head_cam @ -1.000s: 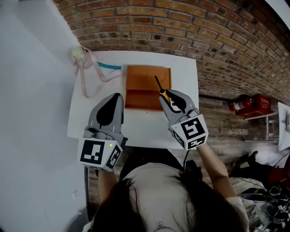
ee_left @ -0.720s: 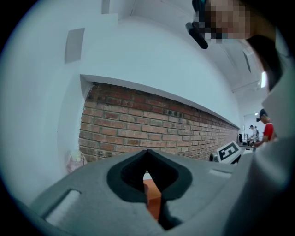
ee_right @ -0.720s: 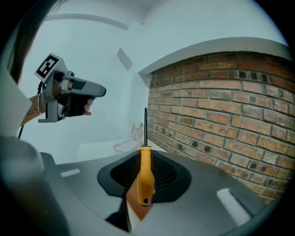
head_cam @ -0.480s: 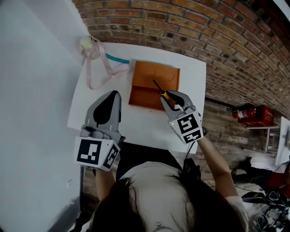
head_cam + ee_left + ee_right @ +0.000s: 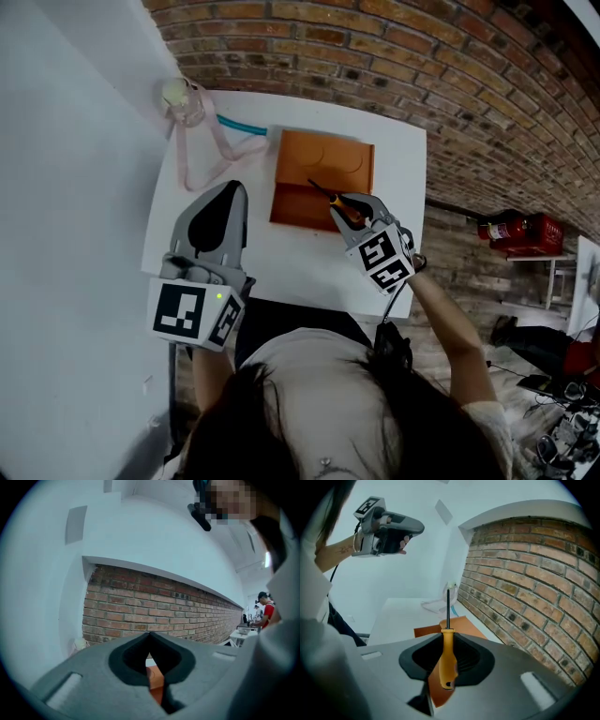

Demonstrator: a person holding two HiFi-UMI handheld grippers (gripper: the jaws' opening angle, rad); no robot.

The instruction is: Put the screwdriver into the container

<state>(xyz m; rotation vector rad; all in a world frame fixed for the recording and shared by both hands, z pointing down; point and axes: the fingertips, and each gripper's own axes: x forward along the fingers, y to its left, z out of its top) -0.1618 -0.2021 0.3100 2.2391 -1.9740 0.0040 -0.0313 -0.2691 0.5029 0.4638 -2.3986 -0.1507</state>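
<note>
My left claw (image 5: 232, 190) hangs over the near left part of the white table (image 5: 281, 267). Its jaws are closed tip to tip with nothing between them. Through the hollow behind the tips I see only a sliver of the orange container (image 5: 328, 155).

My right claw (image 5: 343, 203) is level with it on the other side, just beside the container's near edge. It is clamped on the screwdriver (image 5: 328, 198). The yellow-orange handle sits between the jaws, its butt end low in the hollow. The thin dark shaft sticks straight out past the tips. From the head view the shaft reaches over the container's near half, with its tip about where the lower near section meets the far section. I cannot tell whether the tip touches the container.

The container is a shallow, open tray lying flat near the middle of the table, and I see nothing lying in it.

Beyond it on the left, a pale pink strap (image 5: 202, 155) loops across the table top. A short teal tube (image 5: 239, 125) lies just beside the container's far left corner. At the far left corner of the table stands a small pale jar (image 5: 181, 97), where the strap ends.

Behind the table runs a brick wall (image 5: 422, 66).
</note>
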